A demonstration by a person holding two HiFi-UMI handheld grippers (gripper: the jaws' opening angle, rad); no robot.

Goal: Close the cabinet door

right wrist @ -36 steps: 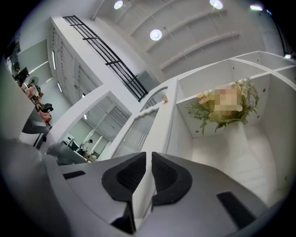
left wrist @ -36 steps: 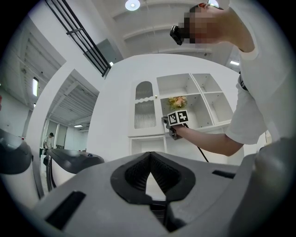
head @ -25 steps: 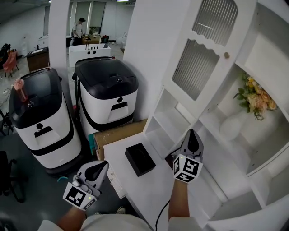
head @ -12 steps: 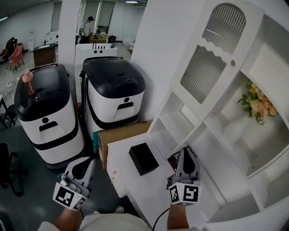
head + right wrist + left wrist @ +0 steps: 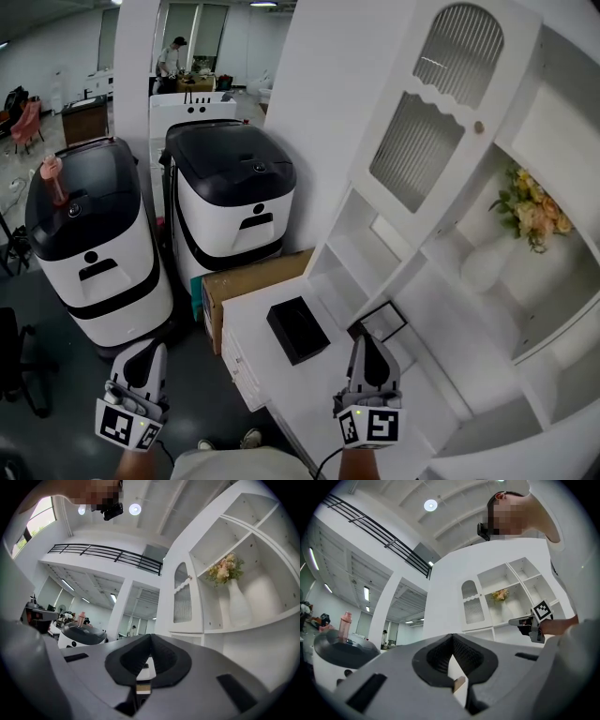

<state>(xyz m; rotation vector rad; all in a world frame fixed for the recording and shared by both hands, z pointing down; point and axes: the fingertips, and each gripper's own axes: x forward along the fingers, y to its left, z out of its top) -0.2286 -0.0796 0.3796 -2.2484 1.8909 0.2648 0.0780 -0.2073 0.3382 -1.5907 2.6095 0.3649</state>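
Both grippers sit low in the head view, each with its jaws closed together and nothing between them. One, the left gripper [image 5: 150,349], hangs over the floor; the right gripper [image 5: 367,341] is above the white counter [image 5: 298,384]. Just beyond the right gripper lies a black box [image 5: 297,330]. Higher up, the cabinet door [image 5: 441,112], white with ribbed glass panes and a small knob [image 5: 478,127], stands swung open, well apart from both grippers. Behind it, an open shelf holds a white vase [image 5: 486,264] of flowers. A black-topped white machine [image 5: 230,202] stands left of the cabinet.
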